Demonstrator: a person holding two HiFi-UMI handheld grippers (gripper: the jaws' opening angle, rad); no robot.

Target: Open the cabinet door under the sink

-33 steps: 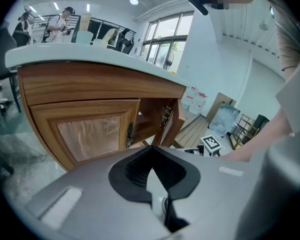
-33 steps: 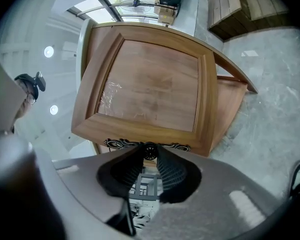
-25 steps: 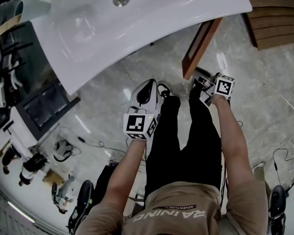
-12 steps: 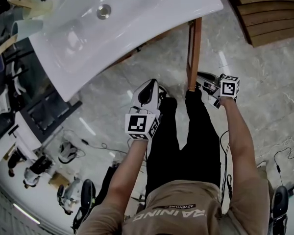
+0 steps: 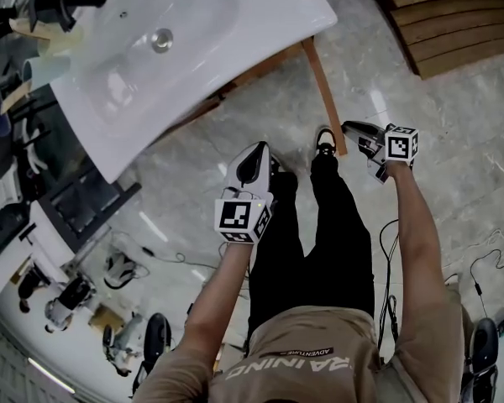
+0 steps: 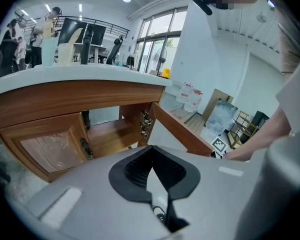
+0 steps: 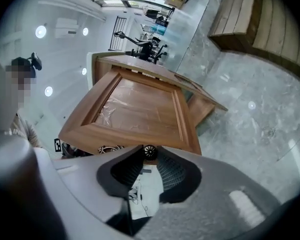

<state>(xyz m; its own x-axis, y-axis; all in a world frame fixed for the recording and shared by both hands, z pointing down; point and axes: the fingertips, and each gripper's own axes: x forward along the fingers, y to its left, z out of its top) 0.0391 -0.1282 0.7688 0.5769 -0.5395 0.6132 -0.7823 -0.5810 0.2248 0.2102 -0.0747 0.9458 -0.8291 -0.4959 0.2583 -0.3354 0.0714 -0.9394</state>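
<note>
Marble floor, two tools: right tool clamped on knob of one open door, left tool closed

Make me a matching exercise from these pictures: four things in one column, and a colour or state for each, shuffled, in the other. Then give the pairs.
Things:
1. sink
2. cabinet door
3. left gripper
4. right gripper

States:
A. swung open
B. jaws together, nothing between them
C. white
D. jaws closed on the knob

Pairs: 1-C, 2-A, 3-B, 4-D
</note>
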